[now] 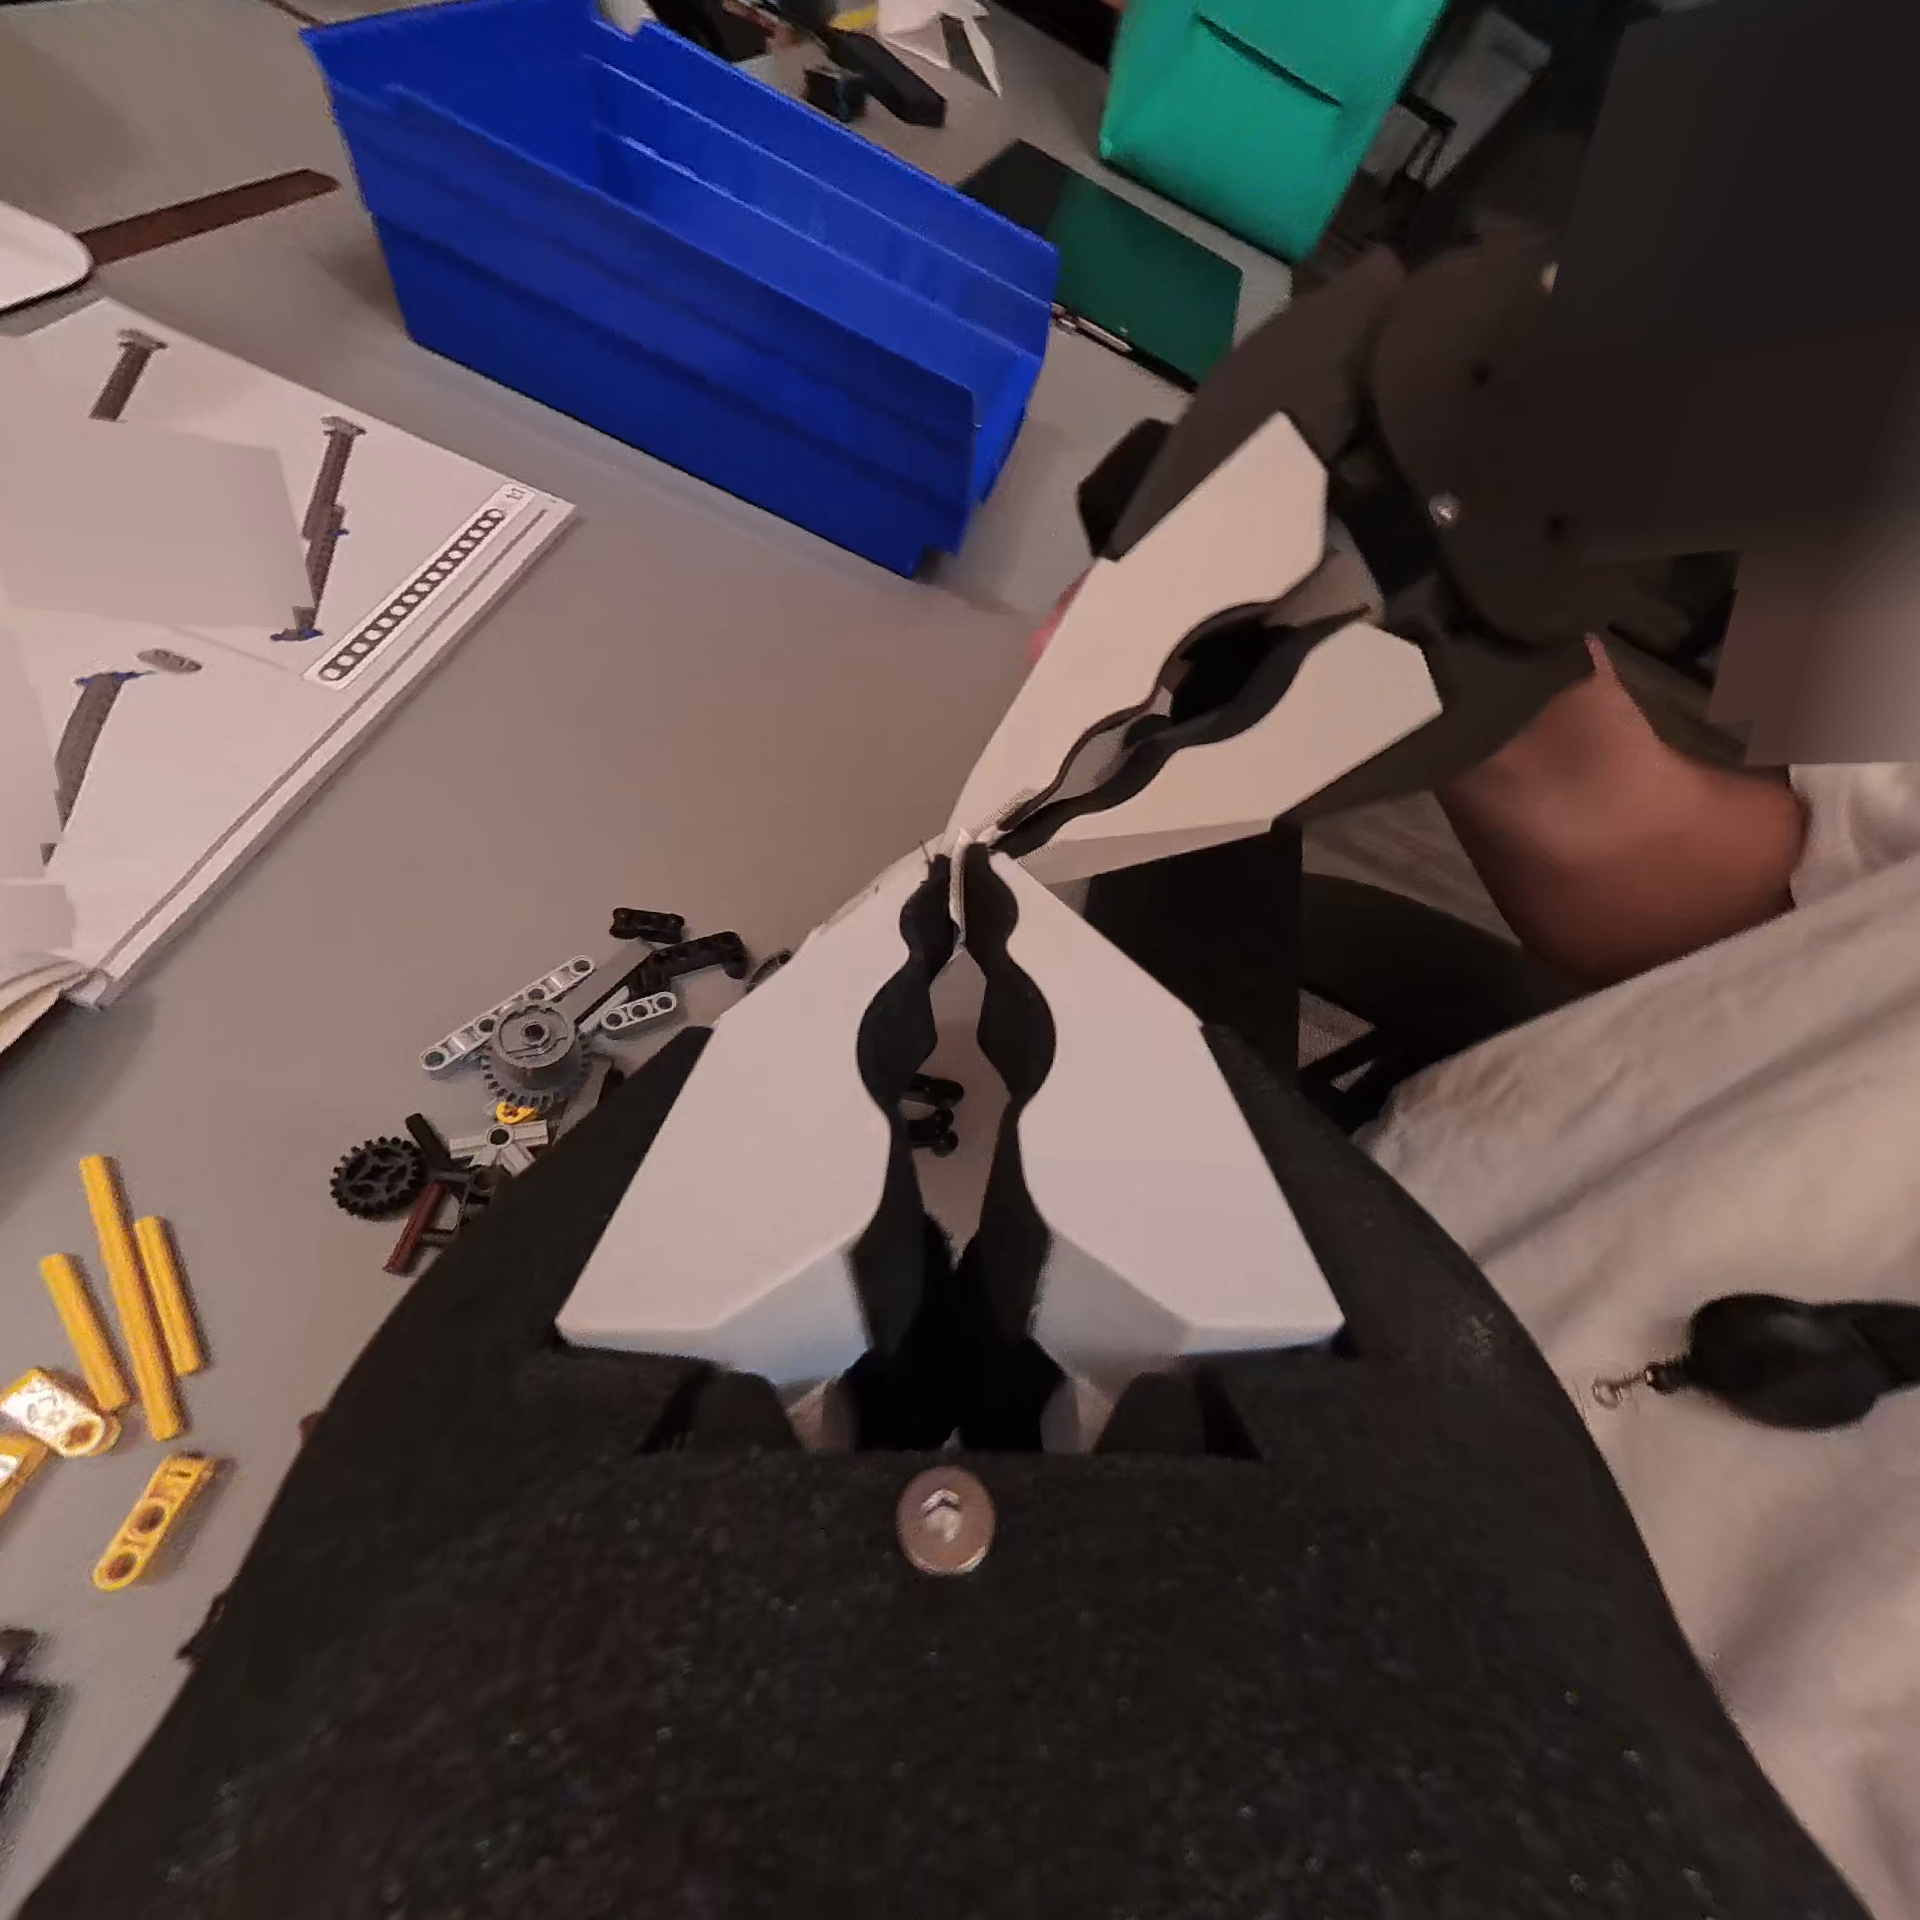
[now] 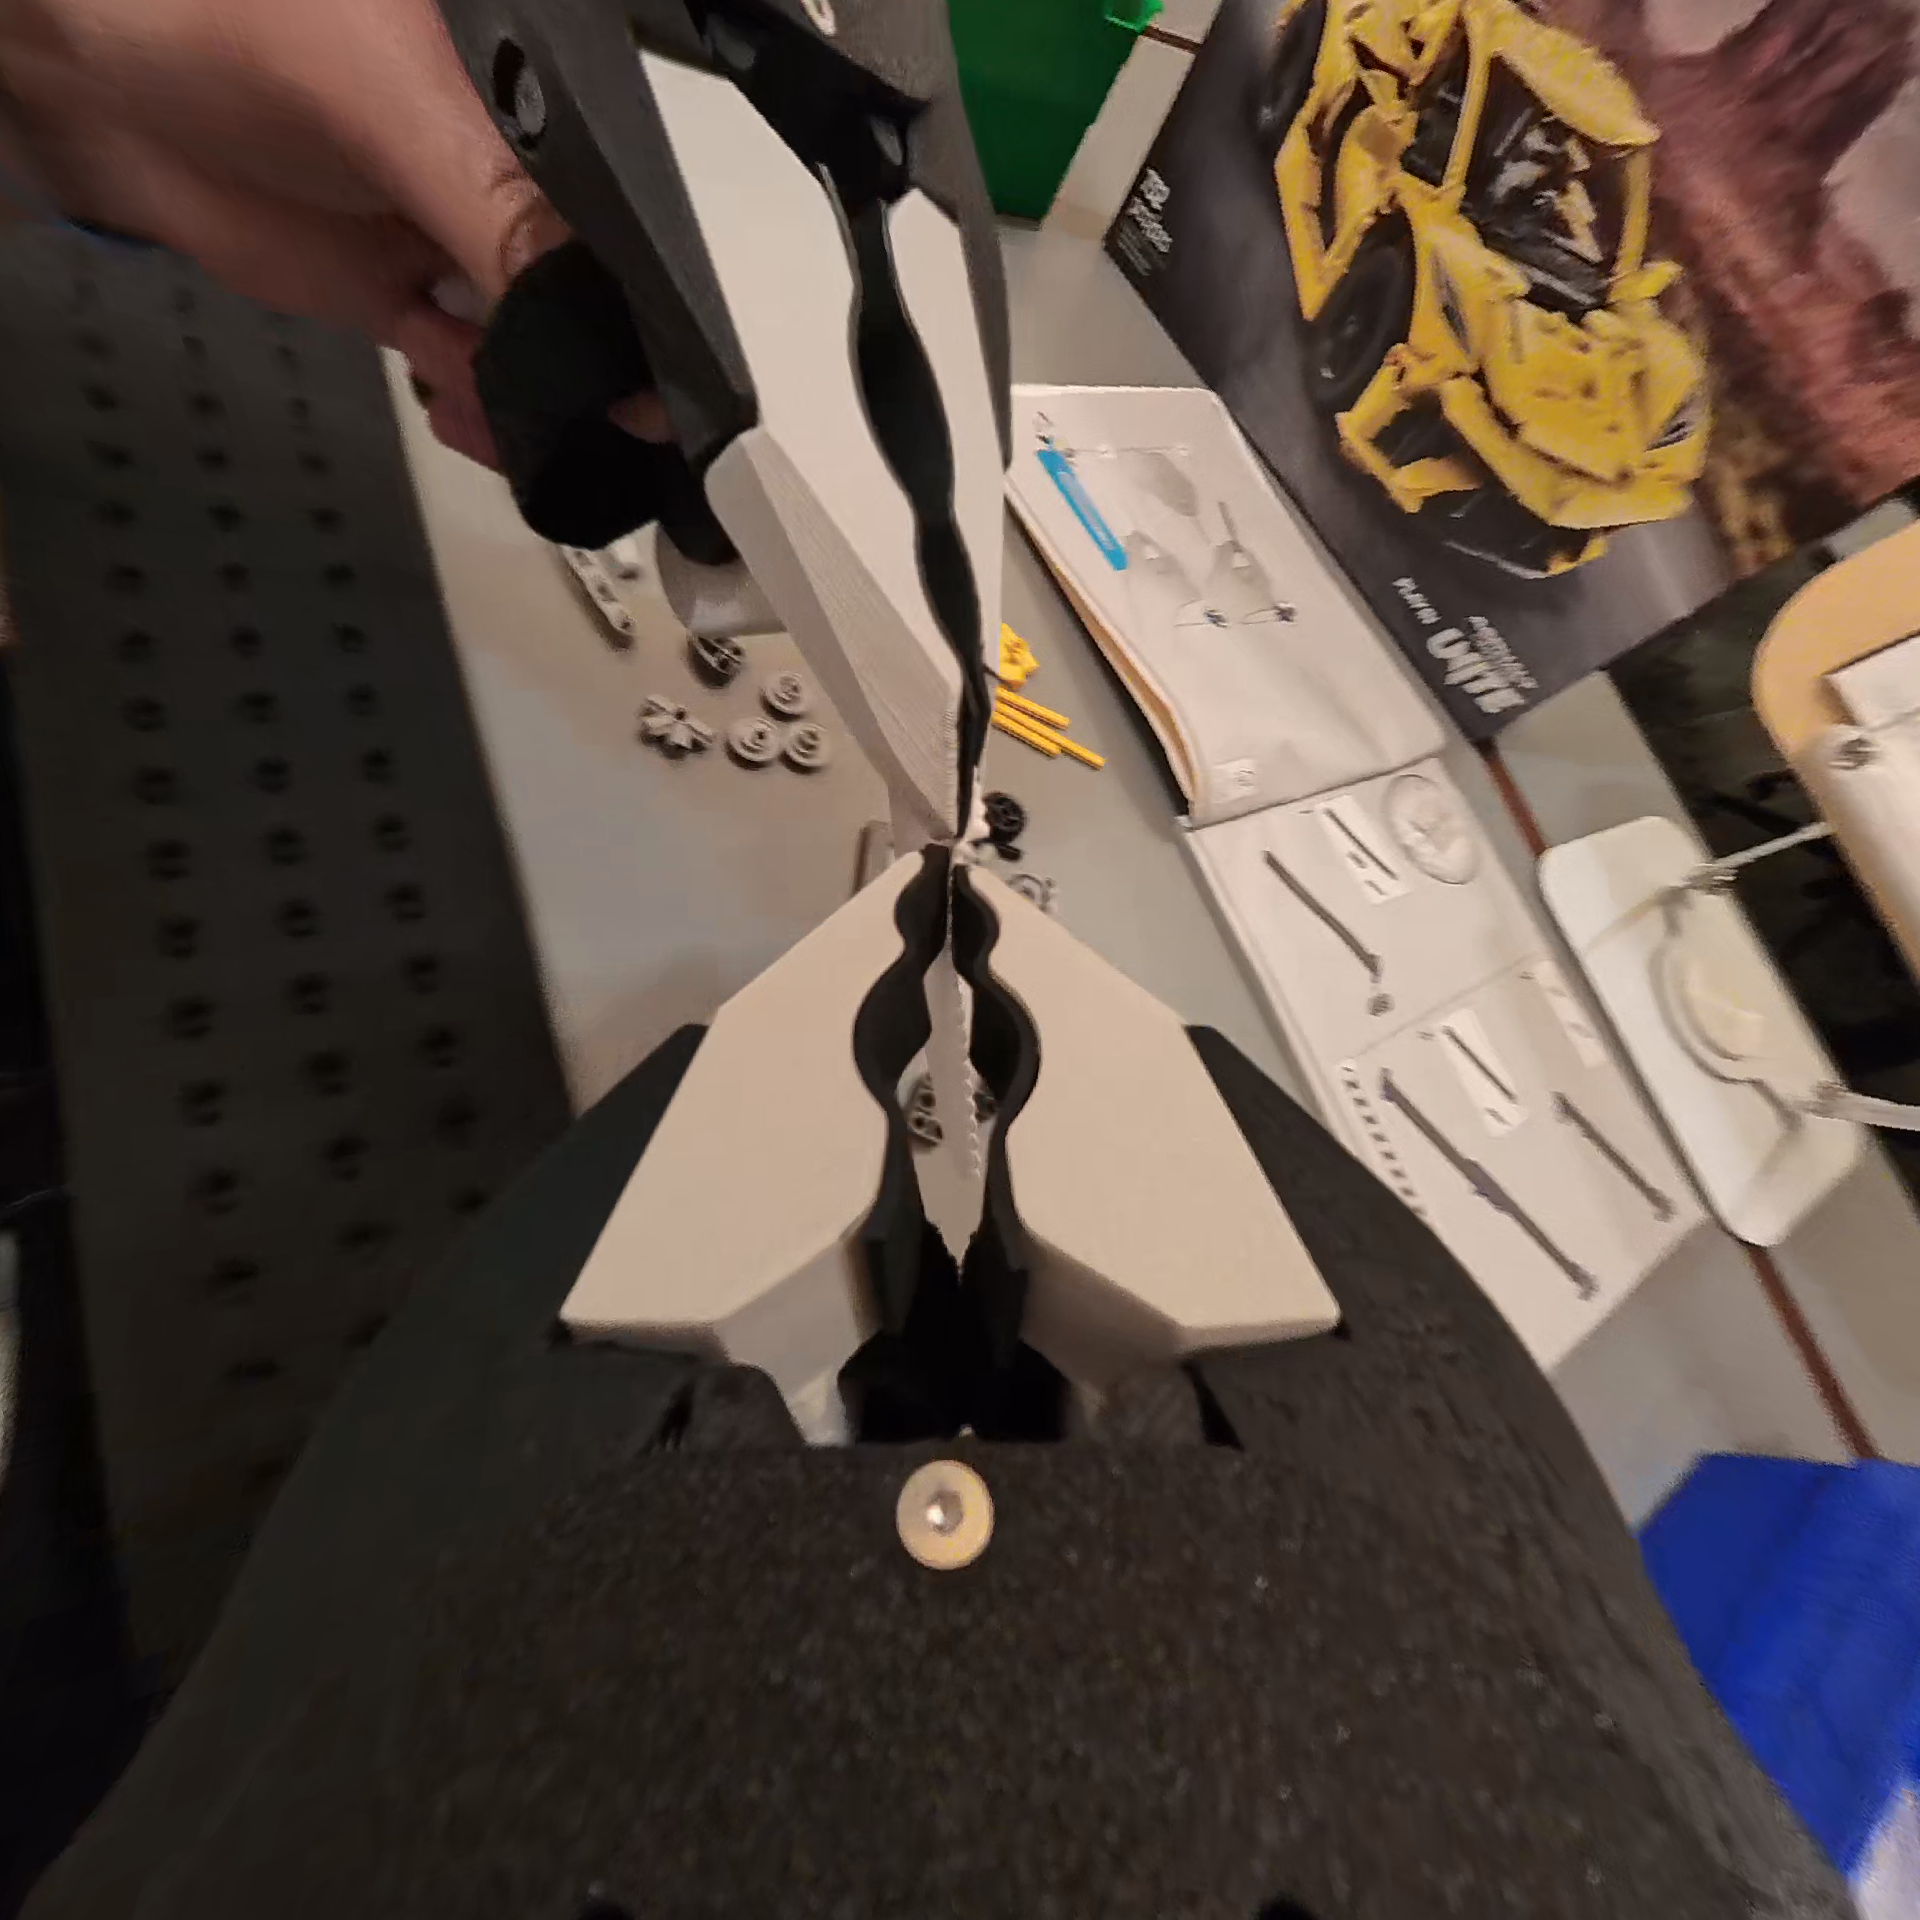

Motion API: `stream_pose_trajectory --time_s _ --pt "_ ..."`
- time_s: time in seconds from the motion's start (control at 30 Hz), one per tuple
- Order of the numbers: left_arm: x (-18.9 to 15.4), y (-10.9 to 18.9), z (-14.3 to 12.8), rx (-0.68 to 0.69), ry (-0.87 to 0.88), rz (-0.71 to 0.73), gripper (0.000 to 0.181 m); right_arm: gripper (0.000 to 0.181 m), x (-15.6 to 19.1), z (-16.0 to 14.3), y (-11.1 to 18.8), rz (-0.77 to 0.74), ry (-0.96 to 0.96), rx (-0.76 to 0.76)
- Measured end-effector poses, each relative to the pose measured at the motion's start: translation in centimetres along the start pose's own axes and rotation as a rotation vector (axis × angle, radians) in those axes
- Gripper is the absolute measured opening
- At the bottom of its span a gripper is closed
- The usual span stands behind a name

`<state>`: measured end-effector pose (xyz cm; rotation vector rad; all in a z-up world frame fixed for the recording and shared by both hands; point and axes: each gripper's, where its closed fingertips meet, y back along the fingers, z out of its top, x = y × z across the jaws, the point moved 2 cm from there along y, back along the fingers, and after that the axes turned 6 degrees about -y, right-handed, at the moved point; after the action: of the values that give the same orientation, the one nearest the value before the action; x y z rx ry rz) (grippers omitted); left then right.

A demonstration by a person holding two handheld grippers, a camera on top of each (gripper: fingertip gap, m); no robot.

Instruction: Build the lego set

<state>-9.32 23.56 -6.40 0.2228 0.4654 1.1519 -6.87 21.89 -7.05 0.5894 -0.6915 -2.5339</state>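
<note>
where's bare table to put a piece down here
Bare grey table lies between the blue bin, the open instruction booklet and the pile of grey and black parts. It is crowded near the left gripper: that pile and the yellow axles beside it.

Soft, even indoor light falls on the grey bench (image 1: 675,727), with faint, short shadows under the small parts. Both views bend strongly at the edges. The right wrist view is smeared by motion blur; the left is sharper, blurring toward its corners.
</note>
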Motion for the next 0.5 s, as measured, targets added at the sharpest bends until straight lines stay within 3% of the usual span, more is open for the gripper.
stream_pose_trajectory --time_s 0.33,0.5 --pt "1.9 -1.1 0.2 -0.101 0.242 0.105 0.0 0.0 -1.8 -0.9 -0.7 -0.28 0.013 0.045" --pt "2.3 -4.2 0.4 -0.059 0.296 -0.004 0.0 0.0 -3.1 -3.7 0.2 -0.367 -0.019 0.059"
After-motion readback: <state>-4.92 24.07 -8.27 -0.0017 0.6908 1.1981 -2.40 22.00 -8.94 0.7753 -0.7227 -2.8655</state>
